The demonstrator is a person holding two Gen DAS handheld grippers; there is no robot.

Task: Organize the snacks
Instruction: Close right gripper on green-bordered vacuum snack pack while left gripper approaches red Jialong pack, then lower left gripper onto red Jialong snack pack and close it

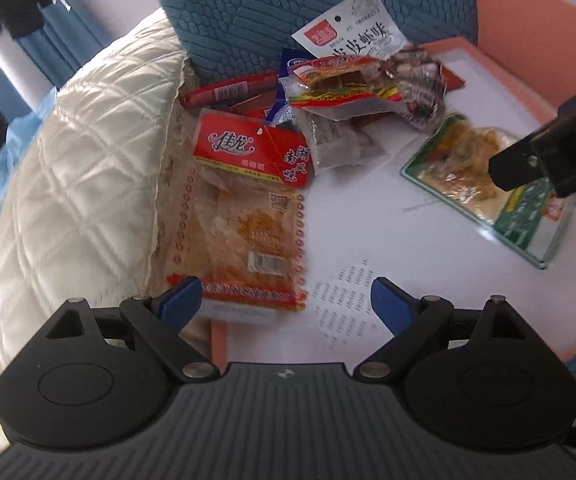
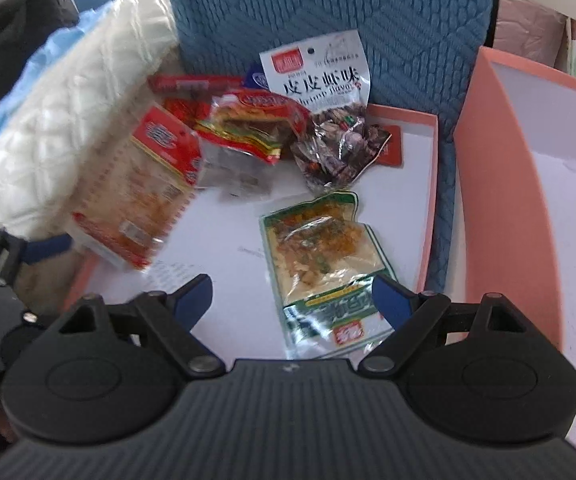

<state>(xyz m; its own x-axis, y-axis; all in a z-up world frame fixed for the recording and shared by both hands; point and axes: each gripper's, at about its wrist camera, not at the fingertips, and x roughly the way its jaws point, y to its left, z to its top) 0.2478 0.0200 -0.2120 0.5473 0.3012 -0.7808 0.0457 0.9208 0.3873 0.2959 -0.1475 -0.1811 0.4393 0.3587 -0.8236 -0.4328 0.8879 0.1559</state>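
A pile of snack packets lies on a white tray with a pink rim [image 1: 368,216]. My left gripper [image 1: 285,302] is open and hangs low over a red-and-clear packet [image 1: 243,216], whose bottom edge sits by the left fingertip without being pinched. My right gripper [image 2: 292,298] is open above a green packet [image 2: 324,256], with its right fingertip over the packet's lower corner. Behind these lie a white shrimp-flavour packet [image 2: 320,72], a dark foil packet [image 2: 336,152], a red-yellow packet [image 2: 247,124] and a red sausage [image 1: 227,90].
A quilted cream cushion [image 1: 79,184] presses against the tray's left side, and a blue textured cushion [image 2: 328,12] stands behind it. To the right stands a deep pink box [image 2: 508,200] with a white inside. A blue finger [image 2: 47,246] of the left gripper shows at the left edge.
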